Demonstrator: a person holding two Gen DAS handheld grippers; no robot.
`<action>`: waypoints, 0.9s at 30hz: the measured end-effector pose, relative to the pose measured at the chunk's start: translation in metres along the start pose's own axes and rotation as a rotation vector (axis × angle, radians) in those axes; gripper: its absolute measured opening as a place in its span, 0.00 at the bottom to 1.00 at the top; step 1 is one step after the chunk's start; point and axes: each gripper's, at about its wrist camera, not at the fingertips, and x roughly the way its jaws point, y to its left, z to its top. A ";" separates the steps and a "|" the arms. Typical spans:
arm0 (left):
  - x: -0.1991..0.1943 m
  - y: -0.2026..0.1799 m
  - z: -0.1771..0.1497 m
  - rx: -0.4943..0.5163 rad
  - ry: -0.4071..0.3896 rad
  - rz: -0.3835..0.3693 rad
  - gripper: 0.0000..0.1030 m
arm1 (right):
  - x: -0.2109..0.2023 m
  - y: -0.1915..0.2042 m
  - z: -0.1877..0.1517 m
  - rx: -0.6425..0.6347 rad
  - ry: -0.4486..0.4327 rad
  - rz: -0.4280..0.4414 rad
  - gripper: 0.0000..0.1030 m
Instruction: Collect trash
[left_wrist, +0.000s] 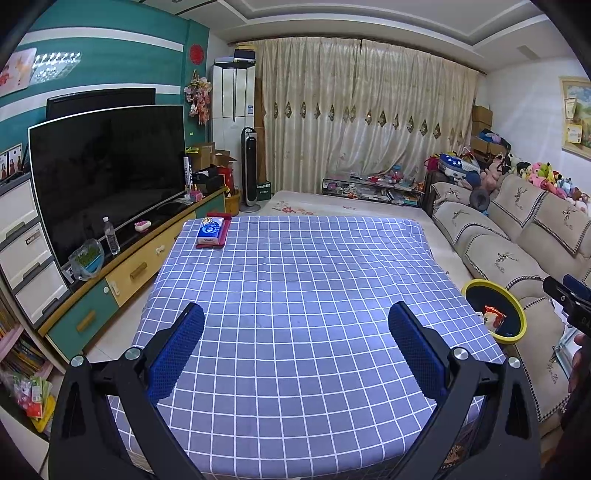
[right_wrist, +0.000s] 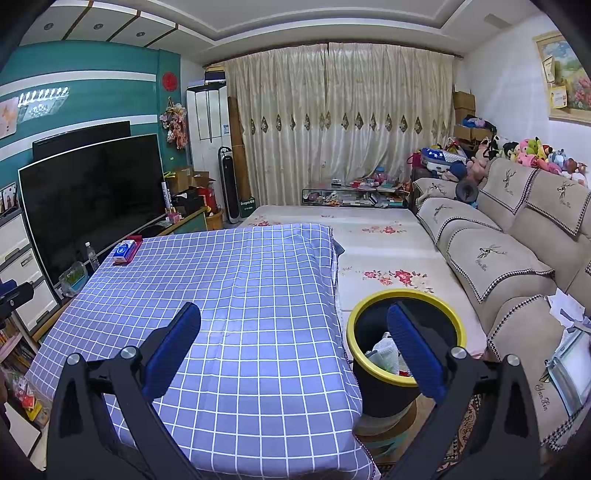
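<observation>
Lying in bin (right_wrist: 406, 295), beneath right tongs (right_wrist: 295, 339)

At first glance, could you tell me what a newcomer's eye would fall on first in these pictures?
The blue checked cloth fills the middle, bare except for a tissue pack at its far left corner. At the table's right edge stands a yellow-rimmed bin with trash already inside. Both grippers, left and right, hang open and empty, with the right one's right finger over the bin.
</observation>
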 end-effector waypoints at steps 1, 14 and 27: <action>0.000 0.000 0.000 0.000 0.000 -0.001 0.95 | 0.000 0.000 0.000 0.000 0.000 0.000 0.94; 0.002 0.002 0.000 0.000 0.006 -0.003 0.95 | 0.002 0.000 -0.002 0.000 0.004 0.000 0.94; 0.003 0.001 0.003 0.004 0.019 -0.007 0.95 | 0.008 0.000 -0.007 0.004 0.013 0.004 0.94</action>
